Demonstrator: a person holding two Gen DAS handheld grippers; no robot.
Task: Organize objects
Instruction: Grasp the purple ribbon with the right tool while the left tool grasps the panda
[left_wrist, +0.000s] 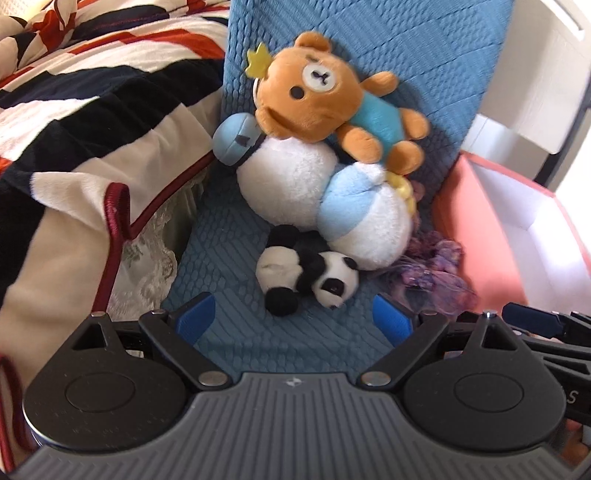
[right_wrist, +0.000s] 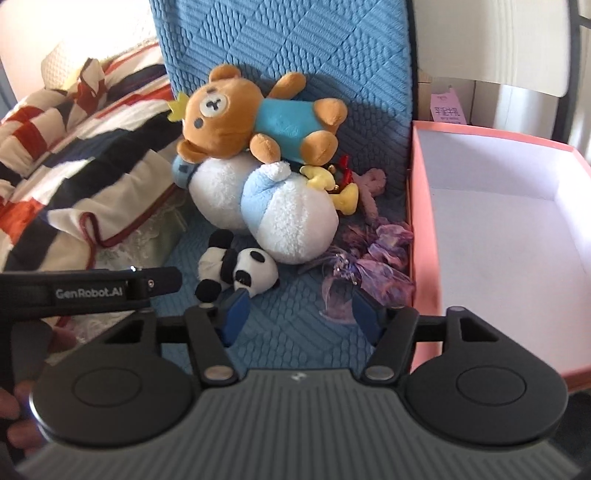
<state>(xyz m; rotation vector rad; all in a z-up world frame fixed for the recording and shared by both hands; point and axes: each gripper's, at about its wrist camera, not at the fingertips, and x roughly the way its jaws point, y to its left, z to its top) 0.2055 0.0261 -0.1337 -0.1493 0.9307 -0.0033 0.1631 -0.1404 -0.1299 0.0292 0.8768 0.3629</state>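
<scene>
A: The panda (left_wrist: 310, 273) lies nearest, on the blue quilted seat (left_wrist: 236, 332), just in front of the left gripper (left_wrist: 293, 319). How will it handle?

B: Probably light and soft, so it should squash under the pads. I'd pinch its white body, not a limb. The brown bear (left_wrist: 325, 99) rests on the white and blue plush (left_wrist: 325, 199) behind it, toward the chair back; pull from below and I'd expect the pile to tumble.

A: And the fingers?

B: Both grippers empty. The left one's stand wide apart. The right gripper (right_wrist: 297, 314) is about half open, above the seat between the panda and the purple ribbon tangle (right_wrist: 369, 266).

A: Destination?

B: Likely the pink box (right_wrist: 417, 206) on the right, its white inside bare where visible.

A: Anything unclear?

B: The plush hides much of the yellow and pink trinkets (right_wrist: 347, 188), and the box's near end is cut off.
</scene>
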